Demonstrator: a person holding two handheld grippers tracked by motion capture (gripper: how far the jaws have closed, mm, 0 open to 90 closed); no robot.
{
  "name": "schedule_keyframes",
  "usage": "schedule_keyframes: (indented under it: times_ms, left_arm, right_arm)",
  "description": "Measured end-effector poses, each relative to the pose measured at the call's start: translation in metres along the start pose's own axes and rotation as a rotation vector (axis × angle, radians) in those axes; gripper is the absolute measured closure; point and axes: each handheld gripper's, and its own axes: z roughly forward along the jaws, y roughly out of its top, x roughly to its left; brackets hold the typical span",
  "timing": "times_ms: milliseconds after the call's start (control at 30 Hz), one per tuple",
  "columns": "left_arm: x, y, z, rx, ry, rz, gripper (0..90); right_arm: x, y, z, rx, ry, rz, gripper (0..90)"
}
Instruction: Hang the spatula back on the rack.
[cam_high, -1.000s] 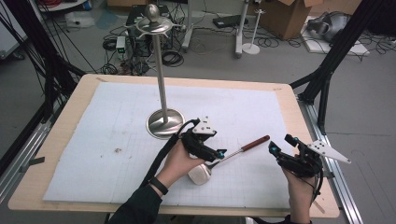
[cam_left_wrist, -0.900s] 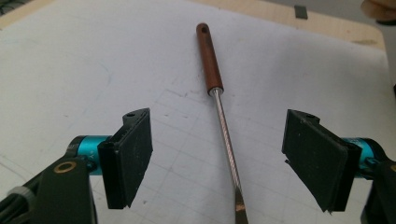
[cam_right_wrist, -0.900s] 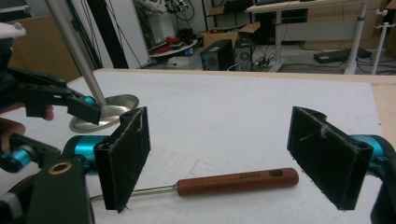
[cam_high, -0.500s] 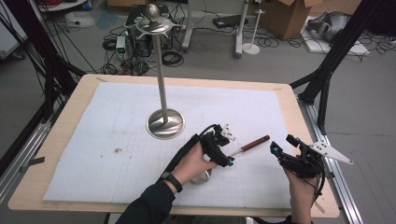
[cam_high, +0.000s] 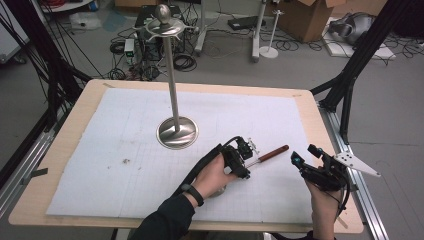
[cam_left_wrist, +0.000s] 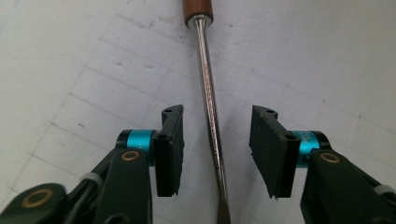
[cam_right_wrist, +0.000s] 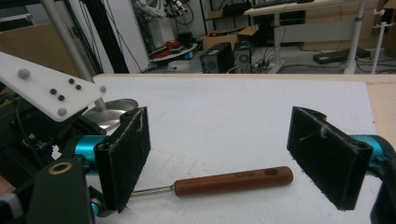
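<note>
While our left gripper (cam_left_wrist: 215, 154) straddles the utensil's steel shaft (cam_left_wrist: 208, 107) lying on the mat (cam_high: 125, 130), jaws apart, we should centre before closing (right gripper (cam_high: 306, 159) also spread, beside the wooden handle (cam_right_wrist: 233, 180)).

The long utensil with a reddish-brown wooden handle (cam_right_wrist: 233, 180) has a smooth, satin-looking grip and a bright, mirror-polished steel shaft (cam_left_wrist: 209, 107) — part of it twisted like rope near the handle. The tall silver metal stand (cam_high: 176, 131) is glossy, its round base reflecting light. A white matt sheet with a faint printed grid (cam_high: 110, 145) covers the pale wooden tabletop (cam_high: 65, 145) — it looks scuffed and speckled. The jaw pads are black, rough and frayed at the edges, on shiny teal metal collars.
</note>
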Motion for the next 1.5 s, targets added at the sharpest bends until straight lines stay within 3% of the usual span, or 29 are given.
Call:
schedule_keyframes:
  times_ms: [367, 733, 1100, 1500]
  left_arm:
    - [0.003, -0.001, 0.003, 0.039, 0.000, -0.051, 67.8]
    - [0.001, 0.002, 0.004, 0.064, 0.035, -0.045, 74.1]
    - [-0.012, 0.003, 0.005, 0.071, 0.101, -0.012, 78.6]
    - [-0.010, 0.001, 0.005, 0.059, 0.079, -0.034, 83.9]
  right_arm:
    - [0.000, 0.000, 0.000, 0.002, -0.001, 0.002, 20.3]
    - [-0.001, -0.001, 0.000, 0.001, -0.004, 0.005, 20.3]
    - [-0.002, -0.001, -0.001, 0.000, -0.004, 0.008, 20.3]
    - [-0.003, -0.001, -0.001, -0.003, -0.006, 0.010, 20.4]
